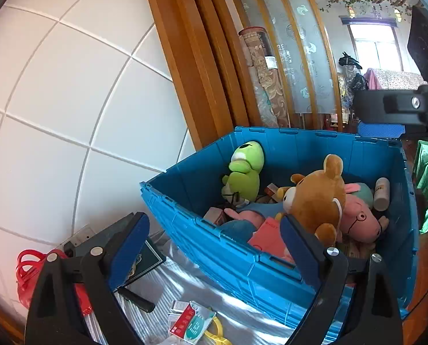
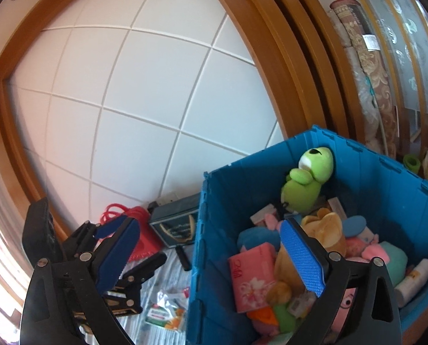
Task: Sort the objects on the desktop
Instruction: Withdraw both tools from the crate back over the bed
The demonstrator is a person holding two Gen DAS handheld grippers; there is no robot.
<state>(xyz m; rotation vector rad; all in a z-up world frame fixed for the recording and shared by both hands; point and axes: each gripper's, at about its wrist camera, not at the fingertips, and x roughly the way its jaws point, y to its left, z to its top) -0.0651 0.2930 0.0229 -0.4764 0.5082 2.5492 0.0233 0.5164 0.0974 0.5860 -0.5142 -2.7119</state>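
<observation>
A blue plastic crate (image 1: pixel 214 258) (image 2: pixel 386 189) holds several soft toys: a green frog (image 1: pixel 244 172) (image 2: pixel 305 184), a brown bear (image 1: pixel 314 198) (image 2: pixel 328 230) and a pink pig (image 1: pixel 360 221). A pink tissue pack (image 2: pixel 254 276) and a white bottle (image 1: pixel 382 194) lie among them. My left gripper (image 1: pixel 214 220) is open, straddling the crate's near wall and gripping nothing. My right gripper (image 2: pixel 209 224) is also open across the crate's corner. Its right finger hangs over the toys and its left finger stays outside.
Small printed packets (image 1: pixel 191 322) (image 2: pixel 165 313) lie on the striped cloth beside the crate. A red coiled cord (image 1: pixel 27 270) and a dark flat box (image 2: pixel 176 224) sit against the white tiled wall. A wooden door frame and a rolled carpet (image 1: pixel 265 86) stand behind.
</observation>
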